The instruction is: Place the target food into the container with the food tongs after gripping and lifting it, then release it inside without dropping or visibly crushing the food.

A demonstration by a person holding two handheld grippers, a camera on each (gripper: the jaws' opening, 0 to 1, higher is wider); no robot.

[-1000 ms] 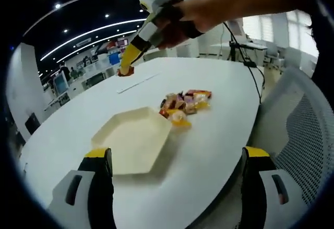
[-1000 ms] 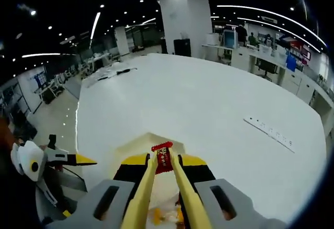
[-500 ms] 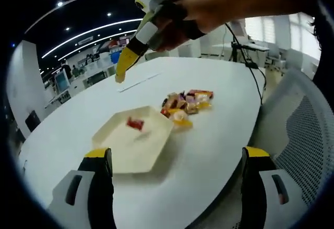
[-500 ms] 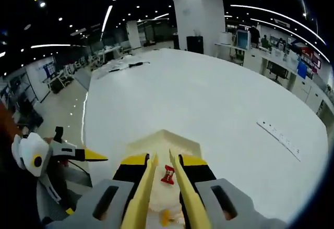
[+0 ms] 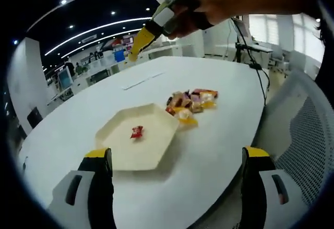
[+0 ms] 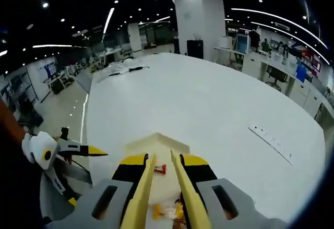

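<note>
On the white bench [image 5: 219,130] sits a pale six-sided tray [image 5: 140,141], and one small red wrapped sweet [image 5: 136,131] lies inside it, near the middle, touching nothing but the tray floor. Just beside the tray's far corner is a loose heap of wrapped sweets [image 5: 191,103] in yellow, orange and red, resting on the bench top and not in the tray.

In the left gripper view the left claw [image 5: 177,179] stands low at the near edge of the bench, its two yellow-tipped jaws wide apart with nothing between them. A grey mesh chair back [image 5: 308,135] stands off to the side of the bench.

High over the far part of the bench a hand [image 5: 198,15] grips the right claw [image 5: 140,45], which carries the yellow food tongs; they point down and away, well clear of the tray. In the right gripper view the tongs' two yellow blades [image 6: 156,187] are slightly parted and empty, and the red sweet [image 6: 160,169] shows between them far below, lying in the tray [image 6: 156,144]. The heap of sweets [image 6: 166,212] shows at the bottom of that view. The left claw [image 6: 83,149] juts in from the side there.
</note>
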